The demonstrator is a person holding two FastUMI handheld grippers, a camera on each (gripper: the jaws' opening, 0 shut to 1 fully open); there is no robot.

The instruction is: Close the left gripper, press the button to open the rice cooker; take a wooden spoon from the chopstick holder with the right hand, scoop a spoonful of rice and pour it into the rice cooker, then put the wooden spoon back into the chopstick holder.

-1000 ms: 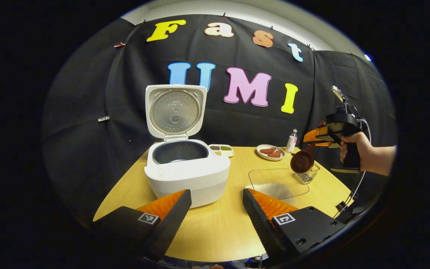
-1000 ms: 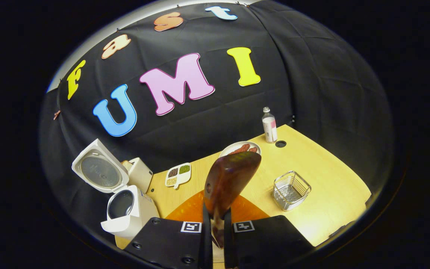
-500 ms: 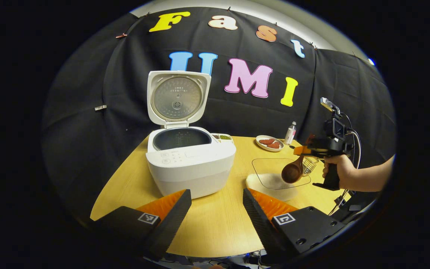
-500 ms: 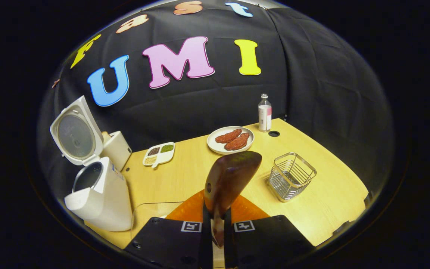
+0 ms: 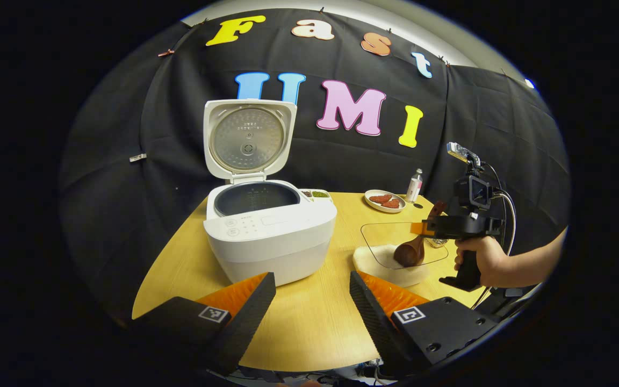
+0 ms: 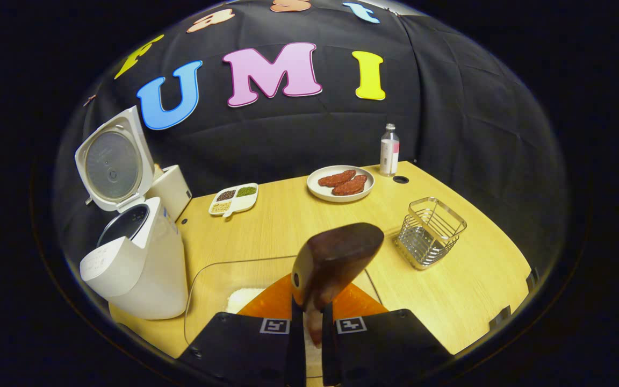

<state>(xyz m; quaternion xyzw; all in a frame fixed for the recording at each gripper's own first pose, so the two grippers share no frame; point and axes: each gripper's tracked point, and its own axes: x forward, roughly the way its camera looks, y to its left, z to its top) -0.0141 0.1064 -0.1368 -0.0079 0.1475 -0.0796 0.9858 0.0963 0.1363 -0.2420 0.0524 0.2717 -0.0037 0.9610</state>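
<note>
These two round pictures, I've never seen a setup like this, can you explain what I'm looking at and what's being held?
No robot here: a person holds a two-finger gripper in each hand, each carrying a fisheye camera. The left gripper view looks past the open left gripper at a white rice cooker with its lid up, and across at the right gripper in a hand. The right gripper view looks down its own fingers, shut on a wooden spoon whose bowl is lowered into a clear rice container. The wooden table also carries a wire chopstick holder, a plate of reddish food, a small bottle and a divided dish.
</note>
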